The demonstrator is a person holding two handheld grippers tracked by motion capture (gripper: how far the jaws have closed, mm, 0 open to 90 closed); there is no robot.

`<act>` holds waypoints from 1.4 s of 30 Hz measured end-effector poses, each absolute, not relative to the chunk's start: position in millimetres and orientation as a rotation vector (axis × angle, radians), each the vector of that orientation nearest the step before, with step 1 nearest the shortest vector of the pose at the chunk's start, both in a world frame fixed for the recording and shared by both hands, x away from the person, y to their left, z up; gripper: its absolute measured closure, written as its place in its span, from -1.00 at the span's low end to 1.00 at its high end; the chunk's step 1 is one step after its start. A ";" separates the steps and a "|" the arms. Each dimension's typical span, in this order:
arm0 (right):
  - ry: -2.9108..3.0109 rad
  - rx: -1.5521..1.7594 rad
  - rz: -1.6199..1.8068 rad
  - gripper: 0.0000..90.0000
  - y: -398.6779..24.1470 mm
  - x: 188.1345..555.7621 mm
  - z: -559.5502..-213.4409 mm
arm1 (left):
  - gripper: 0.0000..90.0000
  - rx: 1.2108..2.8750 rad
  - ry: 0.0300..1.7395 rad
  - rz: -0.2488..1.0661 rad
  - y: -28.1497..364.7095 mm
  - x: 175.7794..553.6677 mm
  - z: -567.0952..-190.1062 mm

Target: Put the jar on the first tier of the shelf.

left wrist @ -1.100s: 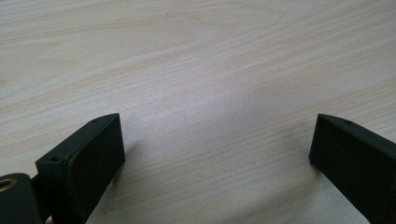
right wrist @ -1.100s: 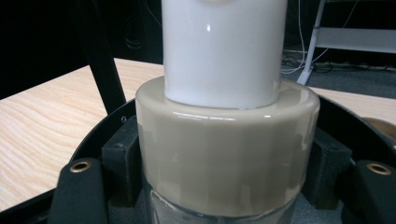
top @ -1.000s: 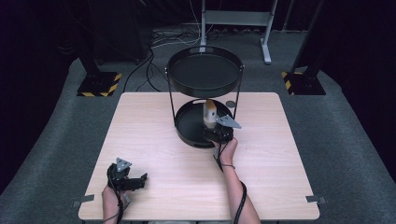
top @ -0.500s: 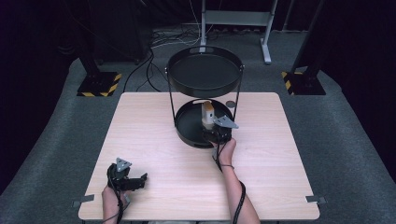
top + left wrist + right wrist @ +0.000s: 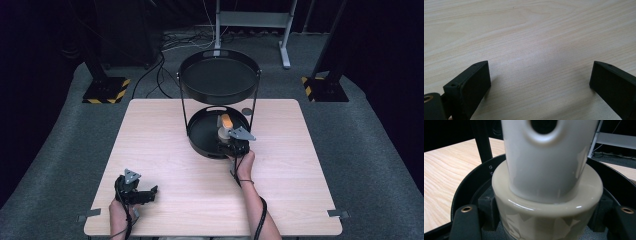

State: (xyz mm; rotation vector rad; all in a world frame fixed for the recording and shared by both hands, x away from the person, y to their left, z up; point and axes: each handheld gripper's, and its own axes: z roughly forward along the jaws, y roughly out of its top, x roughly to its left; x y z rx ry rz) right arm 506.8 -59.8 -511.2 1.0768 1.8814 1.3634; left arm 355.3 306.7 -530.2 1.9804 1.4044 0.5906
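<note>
Where the pale wooden worktop (image 5: pixel 165 150) carries a black two-tier tray stand (image 5: pixel 218 80), the right tool (image 5: pixel 233 145) reaches into the lower tray (image 5: pixel 200 135) from the person's side. A beige ceramic base (image 5: pixel 544 215) sits between its jaws, seemingly clasped, and bears a glossy white cup-like vessel (image 5: pixel 546 157) tipped so its long axis runs away from the tool toward the stand's far side. An orange part (image 5: pixel 226 120) shows on top. Well apart, the left tool (image 5: pixel 134 189) rests near the worktop's front edge, jaws spread wide and empty.
</note>
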 end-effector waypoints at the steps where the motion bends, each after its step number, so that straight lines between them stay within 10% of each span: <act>1: 1.881 1.077 1.363 -0.37 -59.7 506.8 -511.2 | -0.94 1.980 1.404 0.591 306.6 355.3 -530.2; 28: 1.946 1.084 1.321 -0.39 -59.7 510.6 -504.5 | -0.94 1.981 1.404 0.592 306.6 355.2 -530.1; 42: 2.024 1.115 1.290 -0.95 -75.9 499.5 -485.3 | -0.94 1.980 1.404 0.590 306.7 355.3 -530.2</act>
